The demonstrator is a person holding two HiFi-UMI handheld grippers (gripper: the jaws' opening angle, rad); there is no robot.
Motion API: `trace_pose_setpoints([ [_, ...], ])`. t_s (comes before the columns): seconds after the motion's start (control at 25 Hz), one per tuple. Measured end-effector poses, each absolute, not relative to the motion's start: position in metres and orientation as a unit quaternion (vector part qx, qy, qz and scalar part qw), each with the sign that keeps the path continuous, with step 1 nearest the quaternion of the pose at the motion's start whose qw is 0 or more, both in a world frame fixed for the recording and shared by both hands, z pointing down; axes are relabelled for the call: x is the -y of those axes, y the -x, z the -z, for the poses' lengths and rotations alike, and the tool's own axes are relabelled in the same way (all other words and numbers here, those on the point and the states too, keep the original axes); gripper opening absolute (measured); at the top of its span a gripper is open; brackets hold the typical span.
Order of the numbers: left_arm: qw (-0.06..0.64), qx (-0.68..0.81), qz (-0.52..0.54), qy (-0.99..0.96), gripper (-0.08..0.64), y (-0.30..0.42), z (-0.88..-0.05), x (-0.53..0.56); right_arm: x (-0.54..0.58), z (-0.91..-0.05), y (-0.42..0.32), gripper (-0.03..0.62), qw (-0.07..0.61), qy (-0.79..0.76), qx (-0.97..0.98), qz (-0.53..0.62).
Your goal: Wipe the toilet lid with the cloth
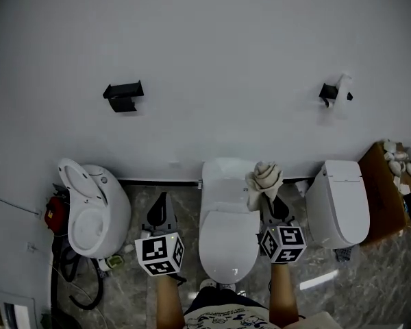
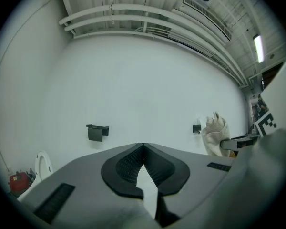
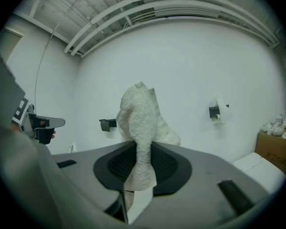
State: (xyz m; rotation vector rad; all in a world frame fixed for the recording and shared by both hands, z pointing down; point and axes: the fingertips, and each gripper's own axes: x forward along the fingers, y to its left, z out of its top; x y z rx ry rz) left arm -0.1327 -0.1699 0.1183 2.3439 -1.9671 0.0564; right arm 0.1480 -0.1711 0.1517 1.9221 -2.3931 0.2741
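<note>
Head view first: the right gripper (image 1: 268, 199) is clamped on the cloth (image 1: 264, 178) and holds it bunched and upright at about 1 o'clock from the lid (image 1: 222, 242), over the back of the middle toilet. Whether the cloth touches anything there cannot be told. The lid is down and looks unwiped, so by the look of it the grasp is made and all the wiping is left. The left gripper (image 1: 162, 204) hangs at 9 o'clock of the lid, over the floor. The count is three toilets, with the left toilet (image 1: 96, 214) seat-up and the right toilet (image 1: 339, 201) closed, plus two holders (image 1: 123, 96) on the wall, one cloth and two grippers. Left gripper view: its jaws are pressed together with nothing in them, and they aim at the wall. The cloth shows at 3 o'clock, off to the side. Right gripper view: the cloth stands squeezed between the pads and flares above them. One holder sits at 9 o'clock and one at 3, and a box (image 3: 276, 151) sits at 4 o'clock.
</note>
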Motion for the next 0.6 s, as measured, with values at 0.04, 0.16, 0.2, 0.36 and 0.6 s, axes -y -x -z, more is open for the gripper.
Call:
trace_pose_setpoints([
  [0.04,0.038,0.642,-0.016,-0.765,0.003,0.133,-0.113,0.17,0.17,-0.146,-0.147,0.078,0.028,-0.624,0.776,-0.085],
  [0.16,0.028,0.643,-0.007,-0.765,0.002,0.136,-0.1,0.168,0.169,-0.132,-0.14,0.078,0.019,-0.625,0.777,-0.073],
  [0.2,0.026,0.643,-0.005,-0.766,0.003,0.136,-0.097,0.166,0.167,-0.128,-0.138,0.078,0.016,-0.625,0.778,-0.07],
  [0.36,0.02,0.639,0.0,-0.769,0.003,0.134,-0.088,0.16,0.163,-0.117,-0.136,0.078,0.007,-0.624,0.778,-0.064],
  [0.6,0.014,0.641,0.002,-0.768,0.003,0.14,-0.081,0.158,0.161,-0.108,-0.128,0.078,-0.001,-0.623,0.78,-0.059],
])
